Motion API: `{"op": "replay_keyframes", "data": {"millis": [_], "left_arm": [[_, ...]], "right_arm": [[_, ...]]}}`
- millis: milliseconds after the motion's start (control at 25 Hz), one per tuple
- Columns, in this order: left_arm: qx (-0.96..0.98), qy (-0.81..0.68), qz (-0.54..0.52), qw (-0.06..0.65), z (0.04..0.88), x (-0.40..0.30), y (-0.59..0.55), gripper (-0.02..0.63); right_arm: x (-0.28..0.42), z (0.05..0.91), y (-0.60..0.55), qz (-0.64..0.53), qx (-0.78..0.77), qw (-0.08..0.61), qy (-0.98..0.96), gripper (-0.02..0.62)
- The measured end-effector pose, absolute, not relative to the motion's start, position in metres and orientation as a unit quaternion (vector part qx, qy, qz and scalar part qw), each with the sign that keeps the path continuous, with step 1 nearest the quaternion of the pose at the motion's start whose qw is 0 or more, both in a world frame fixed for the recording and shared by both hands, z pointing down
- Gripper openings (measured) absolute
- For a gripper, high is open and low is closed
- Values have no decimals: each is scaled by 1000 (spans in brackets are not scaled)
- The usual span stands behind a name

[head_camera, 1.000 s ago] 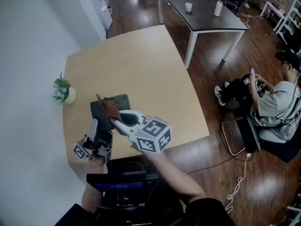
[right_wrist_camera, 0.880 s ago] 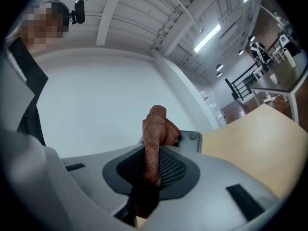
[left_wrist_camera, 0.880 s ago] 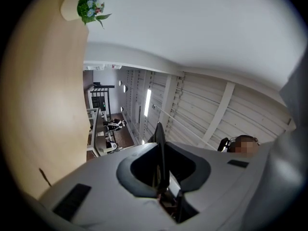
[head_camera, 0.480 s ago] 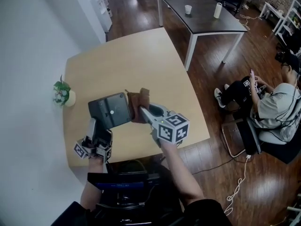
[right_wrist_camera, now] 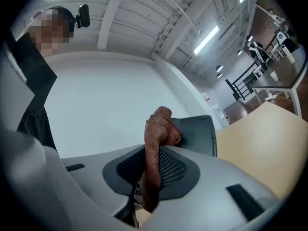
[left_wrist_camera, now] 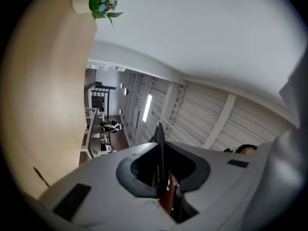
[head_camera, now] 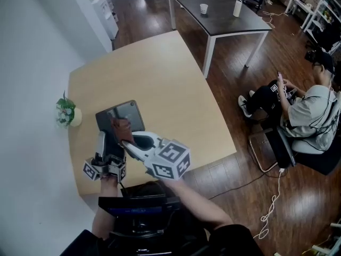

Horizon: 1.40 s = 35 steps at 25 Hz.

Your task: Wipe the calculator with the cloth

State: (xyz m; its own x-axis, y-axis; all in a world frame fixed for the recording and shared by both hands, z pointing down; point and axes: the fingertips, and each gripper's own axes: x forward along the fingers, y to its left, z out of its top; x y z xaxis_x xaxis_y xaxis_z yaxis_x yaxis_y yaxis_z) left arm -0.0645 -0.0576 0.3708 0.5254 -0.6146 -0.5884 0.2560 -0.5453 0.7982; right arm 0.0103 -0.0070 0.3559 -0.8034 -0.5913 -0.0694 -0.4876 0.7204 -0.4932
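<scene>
The calculator (head_camera: pixel 127 112) is a dark flat slab held up over the pale wooden table (head_camera: pixel 160 73). My left gripper (head_camera: pixel 108 141) is shut on its near edge. In the left gripper view the calculator (left_wrist_camera: pixel 158 137) shows edge-on between the closed jaws of the left gripper (left_wrist_camera: pixel 162 176). My right gripper (head_camera: pixel 128 139) is shut on a brown cloth (head_camera: pixel 121 127), which lies bunched against the calculator's near left part. In the right gripper view the cloth (right_wrist_camera: pixel 158 131) hangs from the right gripper (right_wrist_camera: pixel 146 179), with the calculator (right_wrist_camera: pixel 198 134) just behind it.
A small potted plant (head_camera: pixel 66 111) stands at the table's left edge by the white wall. Beyond the table is a dark table (head_camera: pixel 224 20) with a cup and a bottle. A person sits on the wooden floor at the right (head_camera: pixel 306 116).
The right gripper swung the cloth out past the calculator's right edge, then brought it back left onto the calculator's face. The left gripper and calculator shifted slightly.
</scene>
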Motion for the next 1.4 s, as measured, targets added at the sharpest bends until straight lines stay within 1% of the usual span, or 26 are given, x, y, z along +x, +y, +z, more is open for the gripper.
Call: {"op": "replay_keyframes", "data": {"millis": [160, 480, 560, 720, 840, 960, 1040, 1120, 1320, 1400], "left_arm": [[735, -108, -483, 464, 366, -67, -55, 58], [736, -101, -479, 469, 371, -69, -56, 69], [729, -96, -484, 475, 373, -68, -55, 57], [733, -96, -477, 475, 374, -67, -54, 51], [737, -104, -468, 476, 377, -66, -53, 51], [740, -108, -457, 481, 381, -59, -50, 52], [747, -109, -444, 483, 385, -54, -48, 52], [753, -109, -430, 485, 389, -50, -45, 54], [730, -111, -438, 513, 405, -59, -43, 58], [722, -110, -429, 531, 418, -61, -41, 69]], "right_arm": [[17, 371, -11, -216, -323, 90, 917, 67], [85, 418, -34, -234, -409, 83, 878, 67], [104, 432, -38, -247, -432, 74, 864, 66], [132, 425, -39, -258, -457, 94, 846, 64], [117, 382, -36, -234, -427, 122, 865, 64], [72, 343, -22, -209, -361, 134, 899, 65], [37, 342, -14, -205, -320, 113, 918, 66], [22, 358, -15, -213, -309, 87, 923, 66], [69, 419, -37, -244, -377, 61, 892, 72], [90, 460, -43, -262, -409, 19, 874, 72]]}}
